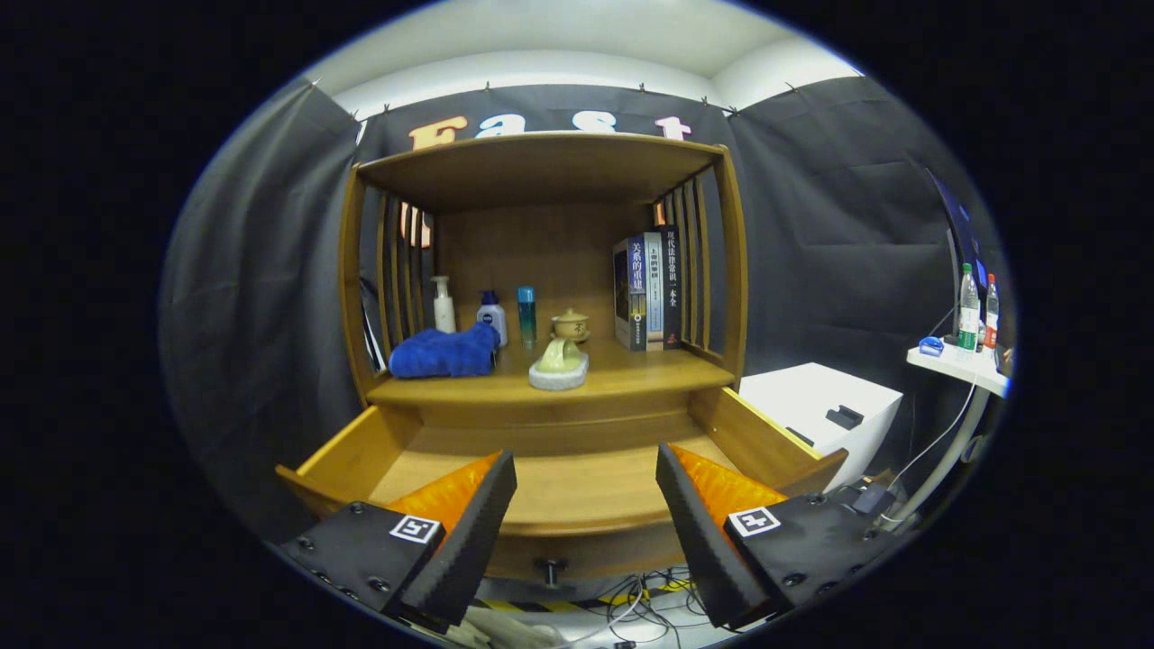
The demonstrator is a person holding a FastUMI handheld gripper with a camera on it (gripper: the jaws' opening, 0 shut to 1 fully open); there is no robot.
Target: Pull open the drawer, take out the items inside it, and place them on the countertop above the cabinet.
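Black cloth backs our cabinet [541,171] at frame centre. Below it our drawer [559,469] stands open, its wooden floor bare. On the countertop [631,370] sit a towel [444,353], bottles [491,317] and books [649,290]. Our hand-held gripper [586,505] is spread wide, holding nothing.

The tongs [586,469] have two wedge-shaped fingers with ribbed inner faces, on screw-studded black mounts each bearing a square black-and-white marker.

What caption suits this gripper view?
Open tongs above the pulled-out drawer; blue towel on countertop.
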